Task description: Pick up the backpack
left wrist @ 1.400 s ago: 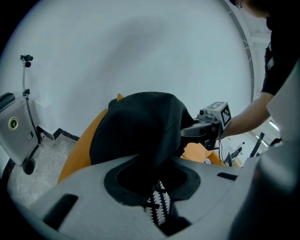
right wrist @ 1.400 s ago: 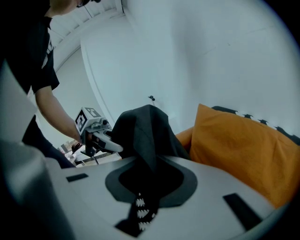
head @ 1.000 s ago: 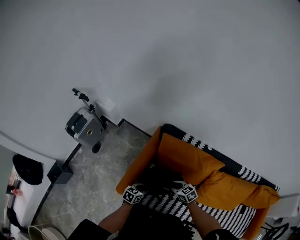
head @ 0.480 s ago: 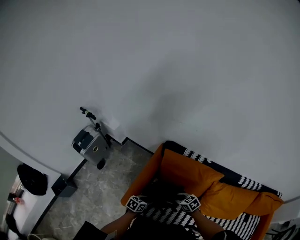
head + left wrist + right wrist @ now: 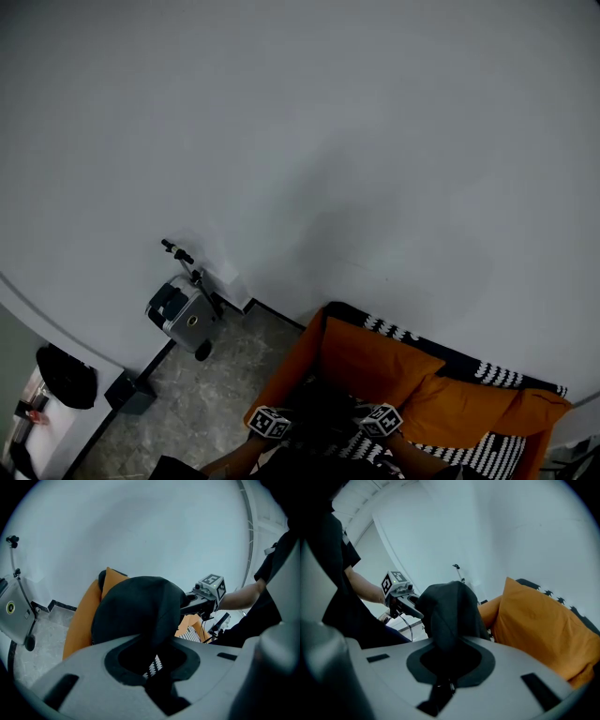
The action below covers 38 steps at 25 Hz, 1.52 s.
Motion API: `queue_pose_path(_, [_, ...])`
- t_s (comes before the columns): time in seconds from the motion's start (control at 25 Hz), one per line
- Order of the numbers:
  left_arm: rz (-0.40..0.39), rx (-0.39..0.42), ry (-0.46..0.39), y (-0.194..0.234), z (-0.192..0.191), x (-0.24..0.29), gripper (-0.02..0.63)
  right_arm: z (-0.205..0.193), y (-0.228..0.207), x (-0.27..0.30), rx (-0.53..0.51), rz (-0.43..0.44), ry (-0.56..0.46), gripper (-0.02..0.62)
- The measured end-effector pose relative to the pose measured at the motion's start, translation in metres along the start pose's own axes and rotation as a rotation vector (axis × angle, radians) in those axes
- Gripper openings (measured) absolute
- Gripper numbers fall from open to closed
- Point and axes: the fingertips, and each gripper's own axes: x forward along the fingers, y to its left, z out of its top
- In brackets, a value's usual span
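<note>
The black backpack [image 5: 323, 414] hangs between my two grippers, in front of the orange sofa cushion [image 5: 375, 361]. In the left gripper view a fold of the backpack [image 5: 136, 616] runs down into my left gripper [image 5: 154, 662], which is shut on it. In the right gripper view another fold of the backpack [image 5: 450, 606] is pinched in my right gripper [image 5: 443, 670], whose jaws are closing tighter on the fabric. In the head view, the left gripper [image 5: 292, 418] and right gripper [image 5: 354, 418] flank the bag at the bottom edge.
The sofa has orange cushions and a black-and-white patterned cover [image 5: 487, 375]. A grey wheeled case with a handle [image 5: 183, 314] stands by the wall on the stone floor. A small black box [image 5: 131, 394] and a white counter with a dark object [image 5: 67, 375] are at the left.
Both grippers have risen a little with the backpack. The head view has tipped up, so the sofa, the case and the grippers sit lower in the picture.
</note>
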Motion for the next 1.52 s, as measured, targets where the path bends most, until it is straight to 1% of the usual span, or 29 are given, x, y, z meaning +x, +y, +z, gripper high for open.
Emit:
queue_pose_path(0.2, [-0.008,-0.012,-0.004,-0.012,0.010,-0.013,0.084,0.009,0.010,-0.012,0.018,0.021,-0.022,0.035])
queue_pose_path(0.4, [-0.006,0.013,-0.029,-0.017,0.026,-0.024,0.084,0.036,0.019,-0.034,-0.002,0.025,-0.090,0.035])
queue_pose_path(0.6, [-0.001,0.059,-0.087,-0.029,0.069,-0.045,0.084,0.073,0.020,-0.057,0.009,0.009,-0.196,0.035])
queue_pose_path(1.0, [0.004,0.165,-0.214,-0.052,0.151,-0.090,0.084,0.151,0.025,-0.117,-0.061,-0.051,-0.382,0.034])
queue_pose_path(1.2, [0.000,0.211,-0.271,-0.069,0.187,-0.114,0.084,0.186,0.032,-0.146,-0.110,-0.068,-0.437,0.034])
queue_pose_path(1.4, [-0.001,0.248,-0.311,-0.085,0.214,-0.135,0.080,0.215,0.041,-0.170,-0.166,-0.076,-0.498,0.034])
queue_pose_path(1.52, [0.003,0.296,-0.331,-0.096,0.232,-0.145,0.077,0.230,0.046,-0.187,-0.177,-0.077,-0.541,0.032])
